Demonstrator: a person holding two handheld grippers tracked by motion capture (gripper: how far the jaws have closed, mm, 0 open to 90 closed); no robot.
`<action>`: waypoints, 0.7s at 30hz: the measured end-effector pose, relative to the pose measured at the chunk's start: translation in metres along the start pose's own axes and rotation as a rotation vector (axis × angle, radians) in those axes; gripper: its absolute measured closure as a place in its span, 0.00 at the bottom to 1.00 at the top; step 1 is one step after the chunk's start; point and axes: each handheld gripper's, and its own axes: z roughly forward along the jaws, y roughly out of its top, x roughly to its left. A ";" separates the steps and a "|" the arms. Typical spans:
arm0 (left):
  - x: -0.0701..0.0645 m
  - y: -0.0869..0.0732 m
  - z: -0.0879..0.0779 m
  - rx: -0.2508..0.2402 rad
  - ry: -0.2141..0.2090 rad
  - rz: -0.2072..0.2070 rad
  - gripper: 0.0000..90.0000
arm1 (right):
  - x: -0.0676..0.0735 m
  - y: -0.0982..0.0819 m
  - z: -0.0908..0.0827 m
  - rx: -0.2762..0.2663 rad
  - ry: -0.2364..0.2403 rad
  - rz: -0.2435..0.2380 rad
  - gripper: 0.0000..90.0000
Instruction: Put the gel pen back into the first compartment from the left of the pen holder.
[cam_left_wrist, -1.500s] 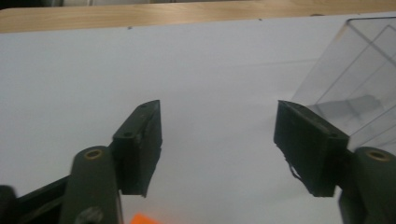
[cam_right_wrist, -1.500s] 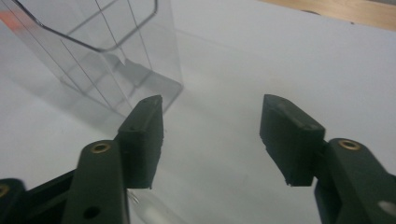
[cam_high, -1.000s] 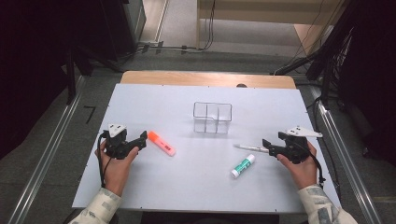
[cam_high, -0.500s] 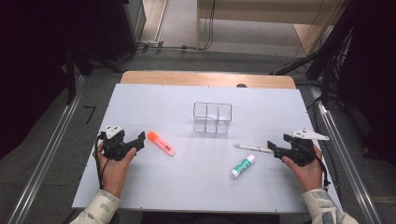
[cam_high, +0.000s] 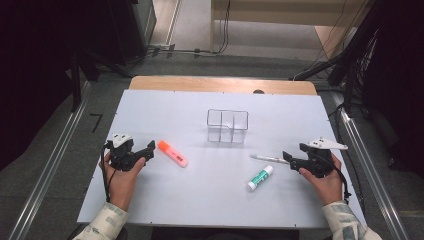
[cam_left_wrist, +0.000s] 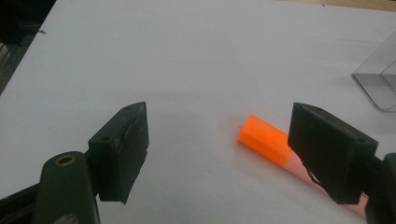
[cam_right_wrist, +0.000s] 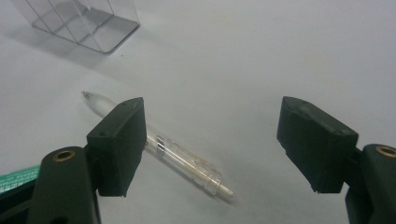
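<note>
An orange highlighter (cam_high: 172, 153) lies left of centre on the white table (cam_high: 165, 112). My left gripper (cam_high: 148, 150) rests just to its left, open and empty. In the left gripper view the highlighter (cam_left_wrist: 264, 138) lies ahead between the spread jaws, partly behind the right one, and the left gripper (cam_left_wrist: 219, 154) holds nothing. A clear pen (cam_high: 269, 159) and a green-and-white glue stick (cam_high: 260, 178) lie at the right. My right gripper (cam_high: 288, 159) is open, its tips at the pen's right end. In the right gripper view the pen (cam_right_wrist: 182, 158) runs past the left jaw of the right gripper (cam_right_wrist: 210, 140).
A clear plastic box with compartments (cam_high: 227, 126) stands upright at the table's middle, also seen as the box (cam_left_wrist: 378, 79) and the box (cam_right_wrist: 79, 21). A corner of the glue stick (cam_right_wrist: 18, 179) shows at the lower left. A wooden strip (cam_high: 222, 84) borders the far edge.
My right gripper has drifted slightly to the right and toward the person. The left gripper has edged a little to the left. The objects have not moved.
</note>
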 end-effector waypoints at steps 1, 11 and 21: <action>0.000 0.000 0.000 0.000 0.000 0.000 0.24 | 0.000 0.000 0.000 0.000 0.000 0.000 0.26; 0.000 0.000 0.001 0.001 -0.001 -0.003 0.24 | 0.007 0.003 0.010 0.016 0.026 -0.023 0.27; -0.001 -0.001 0.002 0.006 -0.004 -0.006 0.24 | 0.018 0.007 0.027 0.056 0.087 -0.059 0.35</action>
